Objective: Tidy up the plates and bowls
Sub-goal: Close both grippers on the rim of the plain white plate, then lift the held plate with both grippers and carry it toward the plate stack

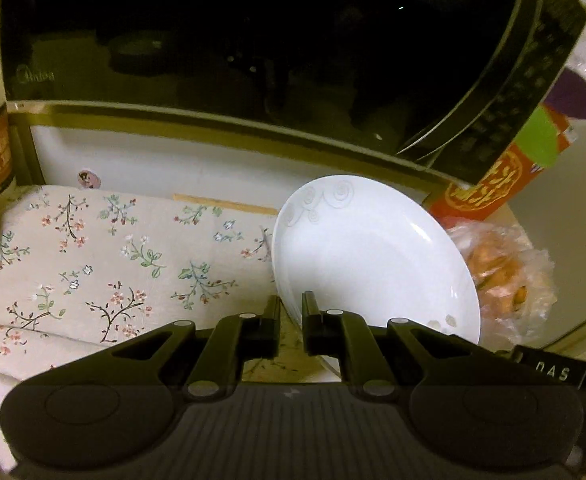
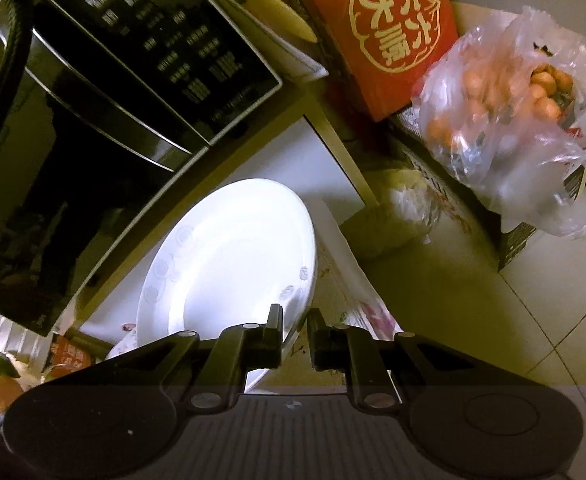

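Both grippers clench 1 plate (image 1: 373,256): left gripper (image 1: 291,322) and right gripper (image 2: 295,330) pinch opposite rim edges, likely to steady it. It hangs tilted above the floral desk (image 1: 93,256), before the microwave (image 1: 253,40).

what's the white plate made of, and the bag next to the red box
White plate: looks like glazed ceramic or porcelain, since it is glossy with bright highlights and faint swirl motifs on the rim. Bag: thin clear plastic film, crinkled and shiny, with orange round items showing through.
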Available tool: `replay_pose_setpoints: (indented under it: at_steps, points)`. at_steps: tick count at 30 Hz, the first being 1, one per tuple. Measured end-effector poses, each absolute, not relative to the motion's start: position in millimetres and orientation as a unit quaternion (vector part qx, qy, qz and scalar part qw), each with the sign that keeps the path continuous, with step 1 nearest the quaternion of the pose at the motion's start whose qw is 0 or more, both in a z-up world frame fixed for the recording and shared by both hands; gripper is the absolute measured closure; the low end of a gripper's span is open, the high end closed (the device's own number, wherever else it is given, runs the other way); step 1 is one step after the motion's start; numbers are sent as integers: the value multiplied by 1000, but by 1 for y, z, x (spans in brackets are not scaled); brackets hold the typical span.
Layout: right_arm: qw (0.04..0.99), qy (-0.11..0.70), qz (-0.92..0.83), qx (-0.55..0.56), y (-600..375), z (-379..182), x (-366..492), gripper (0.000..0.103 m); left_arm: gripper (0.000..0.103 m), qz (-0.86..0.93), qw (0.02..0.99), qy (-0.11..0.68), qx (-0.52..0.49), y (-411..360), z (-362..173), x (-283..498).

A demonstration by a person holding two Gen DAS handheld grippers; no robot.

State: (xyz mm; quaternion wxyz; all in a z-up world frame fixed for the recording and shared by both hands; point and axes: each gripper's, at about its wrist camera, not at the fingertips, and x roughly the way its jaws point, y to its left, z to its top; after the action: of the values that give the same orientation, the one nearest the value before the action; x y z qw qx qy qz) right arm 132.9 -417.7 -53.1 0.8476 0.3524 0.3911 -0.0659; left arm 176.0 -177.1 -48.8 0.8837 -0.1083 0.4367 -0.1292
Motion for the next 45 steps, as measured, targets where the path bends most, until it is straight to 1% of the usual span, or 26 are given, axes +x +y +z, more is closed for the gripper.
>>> replay_pose_setpoints:
  at_steps: [5, 11, 19, 24, 30, 39, 45]
  points:
    - [859, 372, -62, 346, -415, -33, 114, 91, 94, -138, 896, 410, -102, -176, -25, 159]
    - [869, 357, -47, 341, -408, -8, 84, 91, 94, -145, 900, 395, -111, -155, -4, 122]
    - [871, 371, -32, 320, -369, 25, 39, 91, 94, -124, 896, 401, -148, -108, 13, 64]
    - [882, 363, -12, 299, -336, 45, 2, 91, 94, -114, 903, 388, -142, -78, 24, 19]
    - [898, 371, 13, 236, -275, 57, -42, 91, 94, -80, 896, 404, -165, -25, 16, -31]
    - [893, 401, 62, 193, -196, 43, -76, 91, 94, -31, 894, 412, -177, 40, -1, -81]
    - [883, 425, 88, 177, -164, 29, -84, 90, 94, -10, 889, 420, -180, 70, -18, -103]
